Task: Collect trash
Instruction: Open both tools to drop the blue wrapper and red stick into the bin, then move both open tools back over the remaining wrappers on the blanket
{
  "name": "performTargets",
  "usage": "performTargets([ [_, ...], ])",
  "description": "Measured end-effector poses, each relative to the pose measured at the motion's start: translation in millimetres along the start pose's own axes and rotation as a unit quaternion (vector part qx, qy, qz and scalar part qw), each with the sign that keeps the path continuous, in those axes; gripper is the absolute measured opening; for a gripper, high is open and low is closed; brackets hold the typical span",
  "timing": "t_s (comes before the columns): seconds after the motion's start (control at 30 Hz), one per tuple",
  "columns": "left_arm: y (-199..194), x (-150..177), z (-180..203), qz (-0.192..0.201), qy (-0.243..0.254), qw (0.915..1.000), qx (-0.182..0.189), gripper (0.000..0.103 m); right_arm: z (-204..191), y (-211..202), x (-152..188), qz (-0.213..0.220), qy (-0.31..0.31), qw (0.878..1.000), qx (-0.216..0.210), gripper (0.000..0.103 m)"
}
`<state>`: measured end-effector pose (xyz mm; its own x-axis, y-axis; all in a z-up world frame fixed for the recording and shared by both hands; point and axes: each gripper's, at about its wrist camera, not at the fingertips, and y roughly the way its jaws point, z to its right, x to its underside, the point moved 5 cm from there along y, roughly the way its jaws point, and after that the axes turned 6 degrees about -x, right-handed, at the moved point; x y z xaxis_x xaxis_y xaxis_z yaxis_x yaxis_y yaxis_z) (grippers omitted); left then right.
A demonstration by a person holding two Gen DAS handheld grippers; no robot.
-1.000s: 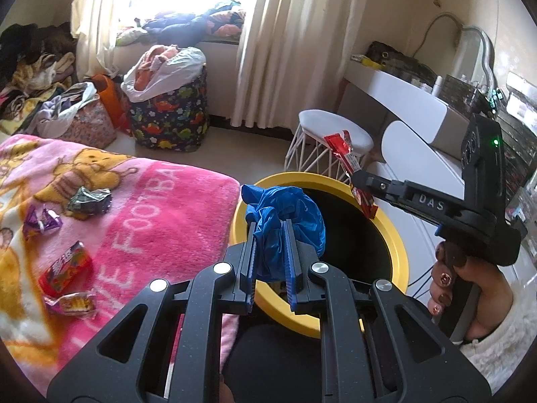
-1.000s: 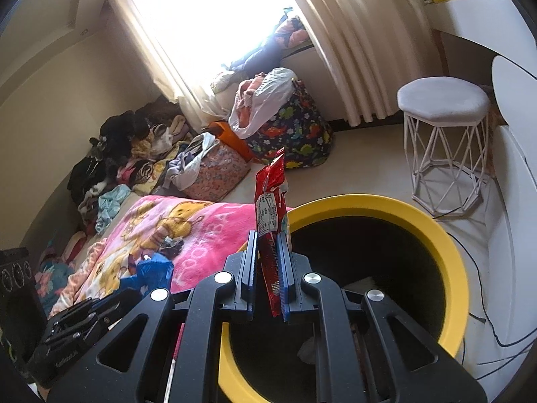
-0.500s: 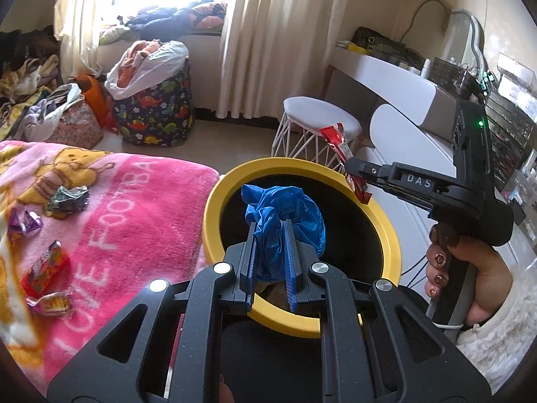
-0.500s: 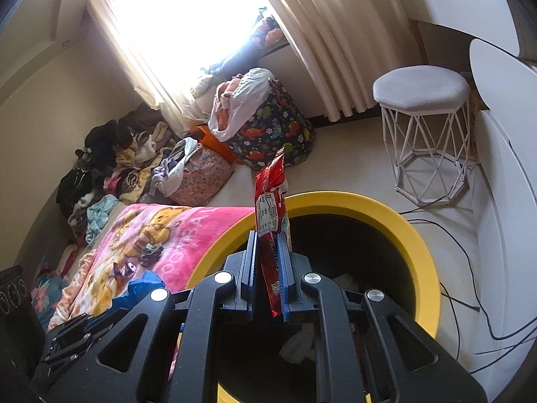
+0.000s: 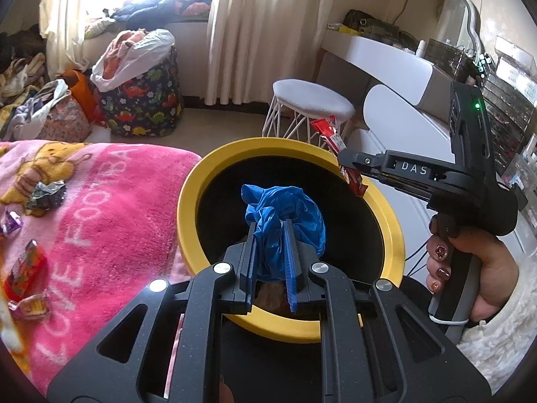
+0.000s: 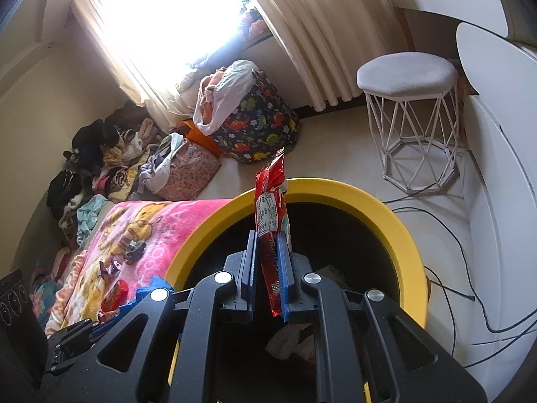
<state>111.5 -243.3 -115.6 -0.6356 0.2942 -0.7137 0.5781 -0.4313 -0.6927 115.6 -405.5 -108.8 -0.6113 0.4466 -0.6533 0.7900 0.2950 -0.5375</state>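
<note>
L gripper point(image 5: 271, 235) is clamped tight on a crumpled blue plastic glove/bag point(image 5: 285, 208), held over the dark mouth of the round yellow-rimmed black bin point(image 5: 188, 201). R gripper point(image 6: 268, 252) is pinched shut on a long red foil snack wrapper point(image 6: 270, 208), which stands upright between the pads, its top poking past the bin's far rim point(image 6: 335, 189). In L wrist view the R gripper point(image 5: 347, 164) sits at 2 o'clock of the bin, wrapper point(image 5: 330, 134) hanging over the rim; a hand w/ painted nails point(image 5: 470, 268) grips its handle. Pink fleece blanket w/ cartoon print point(image 5: 100, 201) lies at 9 o'clock of the bin, touching it, w/ several loose candy wrappers point(image 5: 45, 194) on it. White wire-frame stool w/ grey seat point(image 6: 407, 74) stands at 1 o'clock beyond the bin. Some pale scraps point(image 6: 285, 342) lie inside the bin.
</note>
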Motion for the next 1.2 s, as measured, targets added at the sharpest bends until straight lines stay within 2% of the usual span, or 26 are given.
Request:
performTargets([
  [0.53, 21.8, 2.8, -6.2, -0.019, -0.009, 0.9998, -0.005, 0.011, 18.0, 14.4, 8.6, -0.026, 0.019, 0.999, 0.017, 0.014],
  [0.63, 20.2, 1.3, -11.9, -0.016, -0.02, 0.9996, -0.008, 0.026, 19.2, 15.6, 9.1, -0.027, 0.025, 0.999, 0.016, 0.021],
  [0.7, 15.9, 0.3, -15.4, -0.007, -0.024, 0.9996, -0.014, 0.052, 20.3, 15.6, 8.7, -0.025, 0.03, 0.999, 0.017, 0.043],
  [0.8, 6.5, -2.1, -24.6, 0.014, -0.037, 0.9989, -0.025, 0.075, 16.5, 16.4, 9.3, -0.025, 0.028, 0.999, 0.018, 0.048],
  [0.97, -6.2, -7.5, -39.7, 0.038, -0.05, 0.997, -0.045, 0.091, -0.2, 16.8, 9.4, -0.02, 0.005, 1.0, 0.015, 0.058],
  [1.2, -26.8, -13.9, -65.5, 0.066, -0.07, 0.9925, -0.075, 0.092, -28.5, 16.8, 9.3, -0.013, -0.026, 1.0, -0.005, 0.063],
])
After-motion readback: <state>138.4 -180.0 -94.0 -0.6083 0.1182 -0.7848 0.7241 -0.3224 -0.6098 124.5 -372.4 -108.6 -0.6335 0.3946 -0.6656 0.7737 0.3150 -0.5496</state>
